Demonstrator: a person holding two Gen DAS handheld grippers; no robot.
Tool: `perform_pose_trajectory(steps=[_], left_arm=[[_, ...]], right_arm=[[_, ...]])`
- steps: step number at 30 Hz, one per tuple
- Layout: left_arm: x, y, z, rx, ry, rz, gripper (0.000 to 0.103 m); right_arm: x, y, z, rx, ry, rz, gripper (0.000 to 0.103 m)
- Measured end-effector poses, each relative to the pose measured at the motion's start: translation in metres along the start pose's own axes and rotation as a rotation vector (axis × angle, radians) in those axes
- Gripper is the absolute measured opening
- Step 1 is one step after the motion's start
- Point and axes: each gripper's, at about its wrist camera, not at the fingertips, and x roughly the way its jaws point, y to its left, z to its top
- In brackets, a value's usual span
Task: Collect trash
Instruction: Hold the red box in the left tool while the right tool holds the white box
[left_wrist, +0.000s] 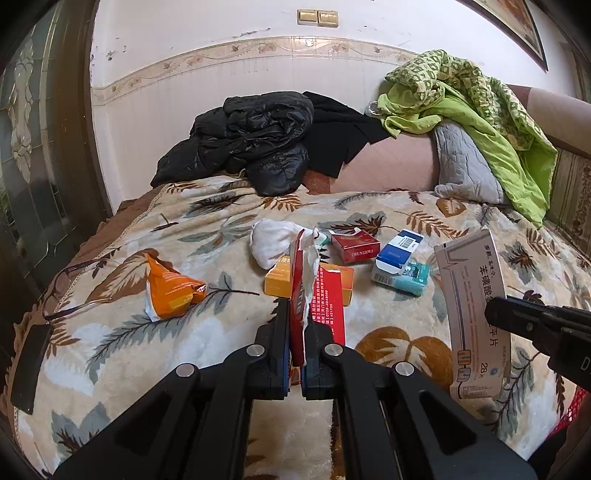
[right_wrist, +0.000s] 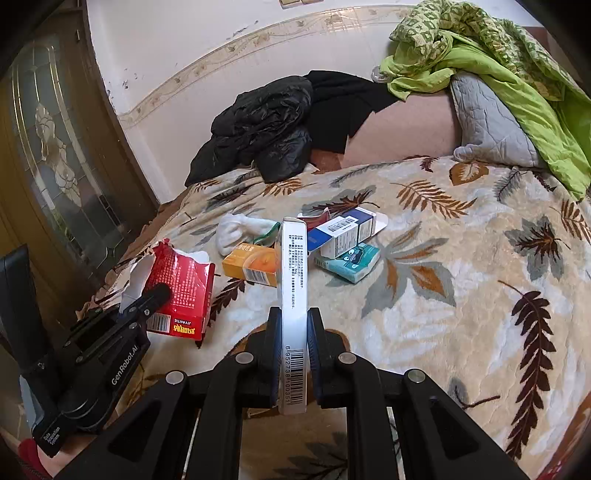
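Observation:
My left gripper (left_wrist: 299, 314) is shut on a torn red carton (left_wrist: 317, 306), held above the bed; it also shows in the right wrist view (right_wrist: 177, 291). My right gripper (right_wrist: 293, 314) is shut on a flat white medicine box (right_wrist: 293, 295), edge-on; it also shows in the left wrist view (left_wrist: 472, 306). On the leaf-print blanket (left_wrist: 207, 347) lie an orange wrapper (left_wrist: 170, 291), a white crumpled wad (left_wrist: 269, 240), an orange box (left_wrist: 280, 280), a red cigarette pack (left_wrist: 356, 247), a blue-and-white box (left_wrist: 399, 251) and a teal tissue pack (left_wrist: 410, 278).
A black jacket (left_wrist: 255, 147) and a green cloth over a grey pillow (left_wrist: 469, 162) lie at the bed's far end by the wall. Eyeglasses (left_wrist: 70, 291) and a dark phone (left_wrist: 31, 369) lie near the bed's left edge. A glazed door (left_wrist: 33, 147) stands left.

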Motion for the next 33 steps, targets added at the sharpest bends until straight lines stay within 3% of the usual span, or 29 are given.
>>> perform_pose_trajectory(steps=[33], left_arm=[[-0.0012, 0.0008, 0.0003, 0.005, -0.007, -0.011, 0.003]], right_arm=[[-0.001, -0.0029, 0.0008, -0.007, -0.004, -0.009, 0.014]])
